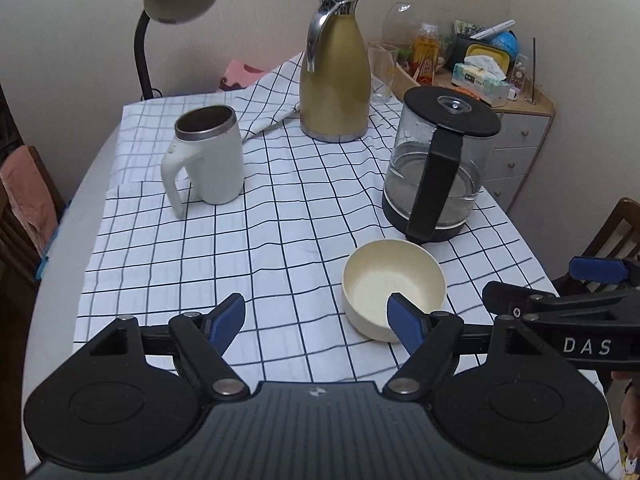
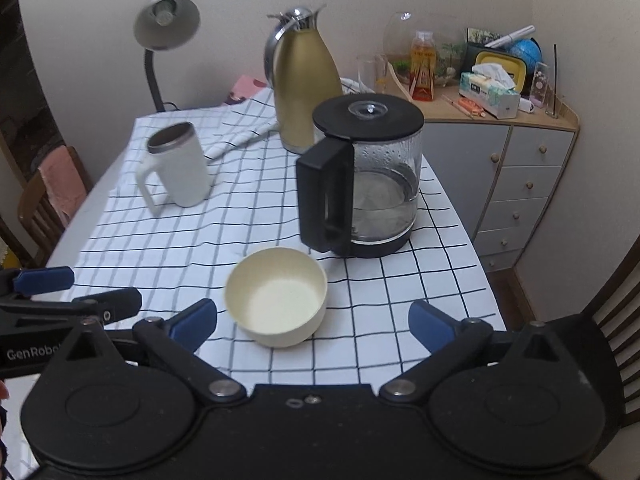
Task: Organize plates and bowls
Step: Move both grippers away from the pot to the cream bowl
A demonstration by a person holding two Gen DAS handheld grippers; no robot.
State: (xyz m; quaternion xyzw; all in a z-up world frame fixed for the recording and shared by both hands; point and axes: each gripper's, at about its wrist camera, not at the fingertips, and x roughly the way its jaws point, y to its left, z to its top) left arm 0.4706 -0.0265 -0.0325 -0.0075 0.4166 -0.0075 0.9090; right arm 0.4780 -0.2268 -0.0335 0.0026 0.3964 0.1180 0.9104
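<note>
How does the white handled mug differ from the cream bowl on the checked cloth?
The white handled mug is tall, with a side handle and a dark metal-lined inside; the round cream bowl is low, handleless and pale inside. The mug stands far back on the left; the bowl sits near the grippers, before the glass kettle. Both stand upright, and the bowl is empty.

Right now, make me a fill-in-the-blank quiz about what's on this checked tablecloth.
The round cream bowl holds ____.
The glass kettle has a black lid and a ____ handle.
The white mug stands to the ____ of the gold thermos jug in both views.
Both the left gripper and right gripper are ____.

Missing: nothing; black; left; open
</note>
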